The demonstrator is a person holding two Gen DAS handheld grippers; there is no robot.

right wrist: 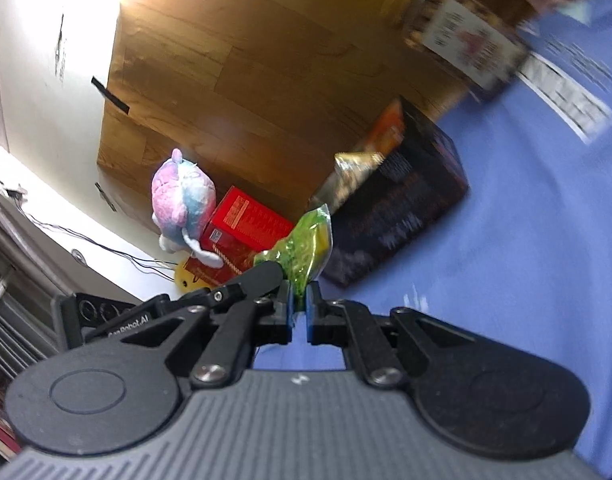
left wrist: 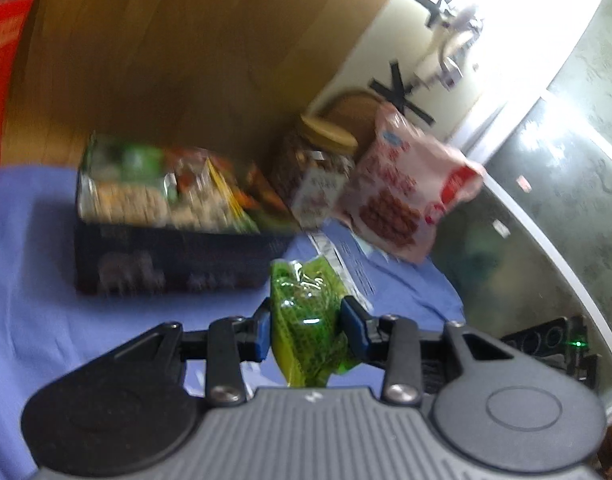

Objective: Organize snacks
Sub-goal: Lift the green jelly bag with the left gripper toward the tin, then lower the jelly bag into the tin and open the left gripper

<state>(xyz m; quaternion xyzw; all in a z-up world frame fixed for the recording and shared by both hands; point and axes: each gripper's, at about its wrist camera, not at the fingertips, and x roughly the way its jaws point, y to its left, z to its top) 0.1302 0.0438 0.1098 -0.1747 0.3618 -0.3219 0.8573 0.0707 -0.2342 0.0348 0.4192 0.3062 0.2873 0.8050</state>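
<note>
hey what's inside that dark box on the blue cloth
The dark box holds several snack packets that stick up past its rim, in green, orange and yellow wrappers, blurred. Whatever lies beneath them, and the box's floor, is covered.

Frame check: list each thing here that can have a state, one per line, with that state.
Left claw: shut on green snack packet.
Right claw: shut on green packet's edge.
Dark storage box: open-topped, filled with snack packs.
Jar: upright, yellow lid on.
Pink snack bag: sealed, leaning by jar.
</note>
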